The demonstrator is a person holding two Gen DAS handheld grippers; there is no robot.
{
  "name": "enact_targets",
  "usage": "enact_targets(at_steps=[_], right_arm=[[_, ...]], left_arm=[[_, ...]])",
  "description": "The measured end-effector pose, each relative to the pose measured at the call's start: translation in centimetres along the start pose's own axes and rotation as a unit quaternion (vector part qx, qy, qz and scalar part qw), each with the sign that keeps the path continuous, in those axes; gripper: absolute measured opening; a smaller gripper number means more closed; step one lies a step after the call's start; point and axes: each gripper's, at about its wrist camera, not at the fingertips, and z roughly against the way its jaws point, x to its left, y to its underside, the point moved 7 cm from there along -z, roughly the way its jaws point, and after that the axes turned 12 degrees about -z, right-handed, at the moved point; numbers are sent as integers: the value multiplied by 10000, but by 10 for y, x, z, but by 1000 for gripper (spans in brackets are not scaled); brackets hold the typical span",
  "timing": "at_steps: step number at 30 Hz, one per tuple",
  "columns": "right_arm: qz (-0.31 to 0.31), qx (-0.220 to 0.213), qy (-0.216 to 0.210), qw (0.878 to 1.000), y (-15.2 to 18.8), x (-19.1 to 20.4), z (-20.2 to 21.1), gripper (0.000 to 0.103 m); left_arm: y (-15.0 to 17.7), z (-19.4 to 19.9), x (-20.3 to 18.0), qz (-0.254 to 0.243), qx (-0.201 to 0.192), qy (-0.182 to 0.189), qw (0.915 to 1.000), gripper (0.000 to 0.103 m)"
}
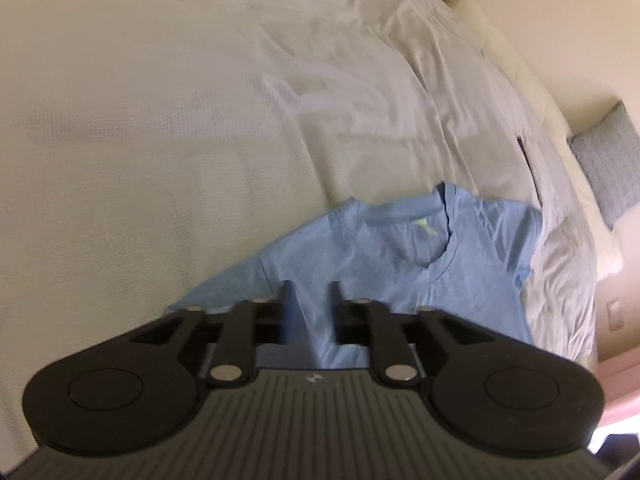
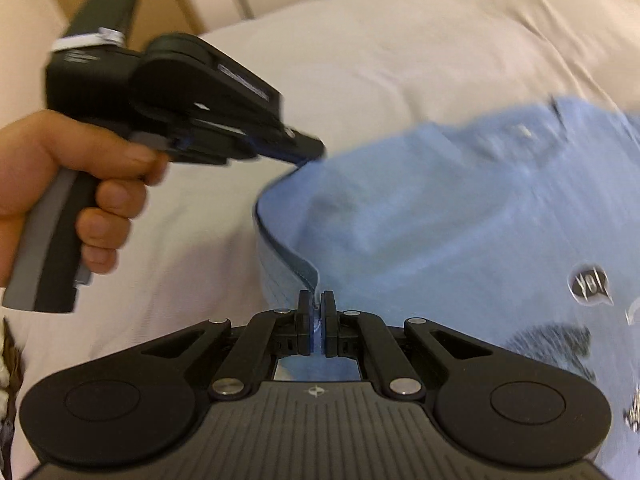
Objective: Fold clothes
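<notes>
Right wrist view first: the right tongs (image 2: 317, 300) are pressed together on the hem of a light blue T-shirt (image 2: 460, 216), the fabric pinched between the two dark pads and rising from them in a lifted fold. The shirt spreads away to the right over a pale bed (image 2: 320, 60), with a dark printed graphic showing low on the right of the cloth. A hand (image 2: 76, 196) at the left grips the handle of the other tool, and the left tongs (image 2: 310, 152) reach the raised edge of the same shirt; from this side I cannot tell whether that edge is caught between them.

From the left wrist view, the left tongs (image 1: 311, 294) stand apart, with blue cloth visible in the gap and no sign of the pads pressing on it. Beyond them the T-shirt (image 1: 400, 264) lies on the bed's wrinkled white cover (image 1: 200, 120), neckline (image 1: 440, 236) toward the far side and one sleeve stretching left. A grey cushion (image 1: 608, 160) sits off the bed's right edge.
</notes>
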Motion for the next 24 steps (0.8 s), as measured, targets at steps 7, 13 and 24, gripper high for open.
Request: enact_targets(at_steps=[7,13,24], right_arm=[[-469,267,200,9983,9,-32,3,15],[-492,93,19,9987,4,-23,2,16],[426,607,-341,9967,39,12,-31,16]], left_arm=[[18,22,33,151,17,-424,9990,30],[40,10,38,-164,328,-355,9987,29],[36,-14,47,-595,308,-485,9966,25]])
